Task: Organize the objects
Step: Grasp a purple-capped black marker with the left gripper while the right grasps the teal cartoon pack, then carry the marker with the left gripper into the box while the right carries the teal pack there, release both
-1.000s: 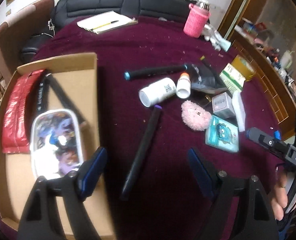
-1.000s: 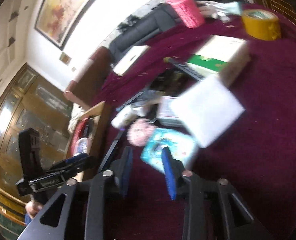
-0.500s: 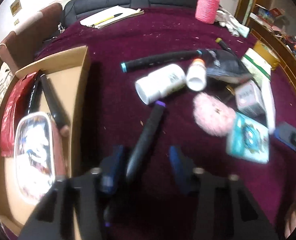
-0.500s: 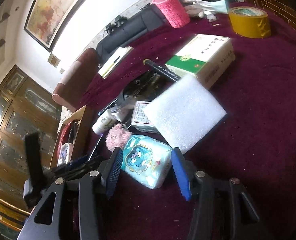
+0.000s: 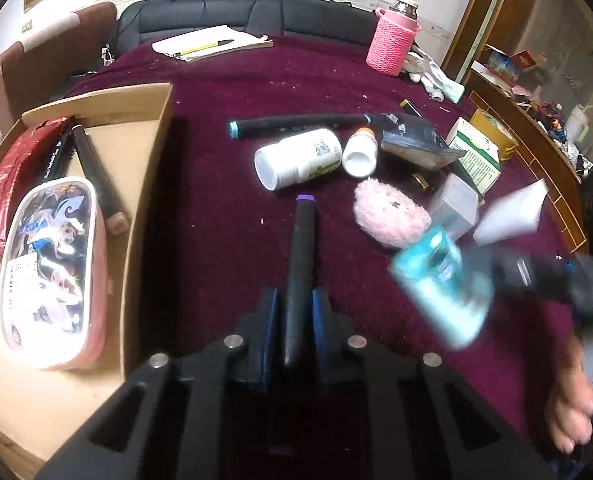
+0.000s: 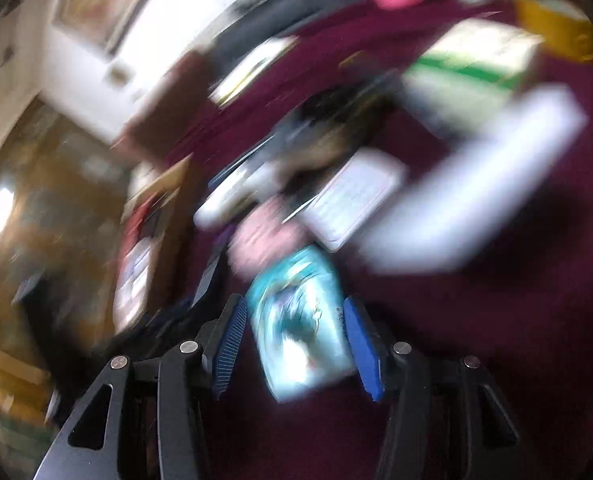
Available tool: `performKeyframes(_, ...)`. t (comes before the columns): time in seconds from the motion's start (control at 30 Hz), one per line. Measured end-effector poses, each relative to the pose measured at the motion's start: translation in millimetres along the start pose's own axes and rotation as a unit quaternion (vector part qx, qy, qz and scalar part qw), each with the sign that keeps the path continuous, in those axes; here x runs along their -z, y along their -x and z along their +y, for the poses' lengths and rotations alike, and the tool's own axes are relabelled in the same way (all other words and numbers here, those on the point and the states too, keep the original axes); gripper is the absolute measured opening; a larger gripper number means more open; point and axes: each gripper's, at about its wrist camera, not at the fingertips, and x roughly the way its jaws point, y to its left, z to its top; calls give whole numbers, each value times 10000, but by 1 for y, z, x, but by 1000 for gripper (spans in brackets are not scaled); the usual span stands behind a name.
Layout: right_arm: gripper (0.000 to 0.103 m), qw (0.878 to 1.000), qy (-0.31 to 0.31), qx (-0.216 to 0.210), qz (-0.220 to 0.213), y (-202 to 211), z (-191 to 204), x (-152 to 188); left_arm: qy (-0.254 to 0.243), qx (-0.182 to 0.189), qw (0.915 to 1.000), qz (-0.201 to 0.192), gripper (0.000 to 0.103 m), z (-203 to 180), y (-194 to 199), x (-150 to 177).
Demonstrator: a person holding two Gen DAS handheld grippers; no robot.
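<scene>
My left gripper point(image 5: 293, 312) is shut on a black marker with a purple cap point(image 5: 301, 256), which points away over the maroon table. My right gripper point(image 6: 292, 340) holds a teal tissue pack point(image 6: 300, 320) between its blue pads; the view is heavily blurred. The pack also shows blurred in the left wrist view point(image 5: 440, 288), lifted off the table. A cardboard box point(image 5: 136, 168) at the left holds a printed pencil pouch point(image 5: 48, 264), a red packet point(image 5: 4, 184) and black markers point(image 5: 96, 176).
Loose on the table: a teal-capped marker point(image 5: 296, 123), a white bottle point(image 5: 300, 158), a small bottle point(image 5: 361, 152), a pink puff point(image 5: 390, 216), a black pouch point(image 5: 412, 140), small boxes, a white foam pad point(image 5: 512, 212). A pink cup point(image 5: 392, 42) and notebook point(image 5: 212, 42) lie far back.
My left gripper closed on the purple-capped marker. My right gripper closed around the teal tissue pack and is moving fast with it.
</scene>
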Motion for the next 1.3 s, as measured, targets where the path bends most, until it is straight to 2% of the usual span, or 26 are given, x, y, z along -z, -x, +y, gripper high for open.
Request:
performKeyframes(0.03,57,9998,202,76,-10,3,7,6,15,15,10000,13,16,0,0,-1)
performKeyframes(0.1,57,9947,718,689,-260,8,22,12,-15,-7,10000,46,17,-2,-1,-2)
performKeyframes(0.13,58,9919,893,857,-281,7,27,13,-77,-46,9999,53,19,-4,-2,-2)
performKeyframes(0.27,58,9890,1110,980,-55,-10,38,16,-191,7,9998,20,34,-10,-4,-2)
performKeyframes(0.3,58,9879,1143,1052,-43,-12,42,18,-265,34,9996,13,41,-13,-4,-1)
performKeyframes(0.33,55,9868,1165,1121,-54,-15,48,20,-283,75,9996,0,43,-14,-4,-1)
performKeyframes(0.43,57,9837,1112,1399,-175,-16,55,19,-157,140,9998,16,39,-8,-3,-1)
performKeyframes(0.5,57,9829,1219,1378,-108,-20,60,19,-119,175,9998,72,36,-3,0,2)
performKeyframes(0.57,57,9832,1290,1294,-41,-23,62,22,-229,167,9995,102,24,-3,4,8)
performKeyframes(0.6,57,9822,1324,1331,-42,-24,63,22,-375,-52,9993,53,14,-4,5,11)
performKeyframes(0.77,57,9786,1324,1540,-324,-13,61,24,-492,-129,9987,35,14,-4,2,6)
performKeyframes(0.83,57,9796,1234,1555,-326,-13,56,23,-386,43,9992,50,14,-5,2,4)
performKeyframes(0.87,57,9802,1185,1555,-317,-13,55,23,-312,194,9993,57,14,-4,6,5)
performKeyframes(0.97,58,9809,1118,1560,-323,-12,56,26,-281,143,9995,-79,14,-1,20,9)
performKeyframes(1.1,61,9779,1260,1647,-275,-19,72,31,-42,281,9992,-285,14,14,48,17)
performKeyframes(1.17,66,9721,1397,1870,-227,-27,84,34,58,394,9987,-317,14,19,56,21)
performKeyframes(1.3,68,9584,1524,2410,-85,-53,103,37,129,456,9978,-461,14,27,76,29)
